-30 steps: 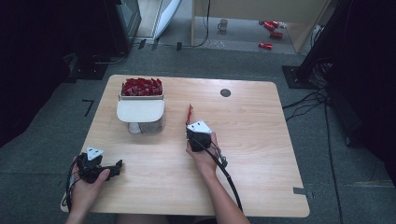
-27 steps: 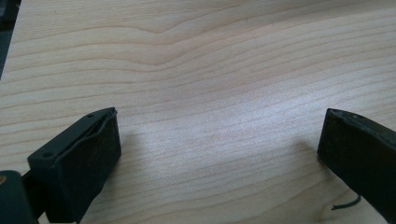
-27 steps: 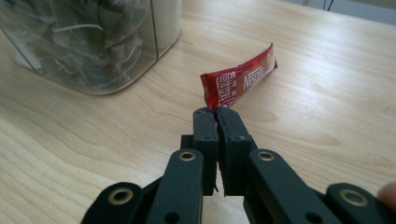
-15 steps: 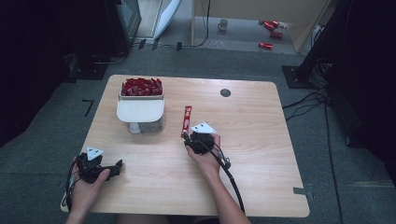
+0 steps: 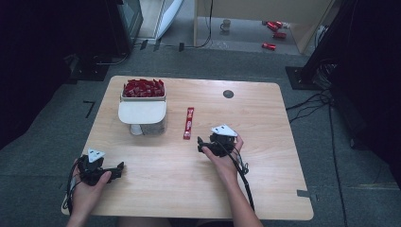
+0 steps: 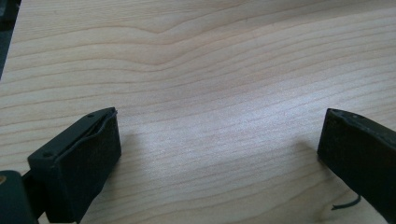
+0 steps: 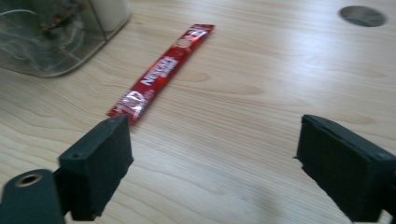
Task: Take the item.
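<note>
One worktop (image 5: 265,156) of pale wood carries everything, and most of it is bare. Toward its far left stands a clear container (image 5: 142,113) with a white front, heaped with red sachets (image 5: 143,88). Just to the right of it, apart from its wall, a single red sachet (image 5: 188,123) lies flat on the wood, lengthwise away from the person; in the right gripper view it (image 7: 161,70) rests ahead and to the left of the jaws, touching neither.

From this I judge that one sachet has been taken out and laid down, so that step looks done, while the heap in the container suggests many more are left to handle.

The right tongs (image 5: 202,144) sit just near the sachet's close end; their jaws have just been opening and now stand wide apart with nothing between them, only wood below. The left tongs (image 5: 119,169) rest low at the near left corner, well apart from the sachet, jaws likewise spread and empty over bare grain.
</note>
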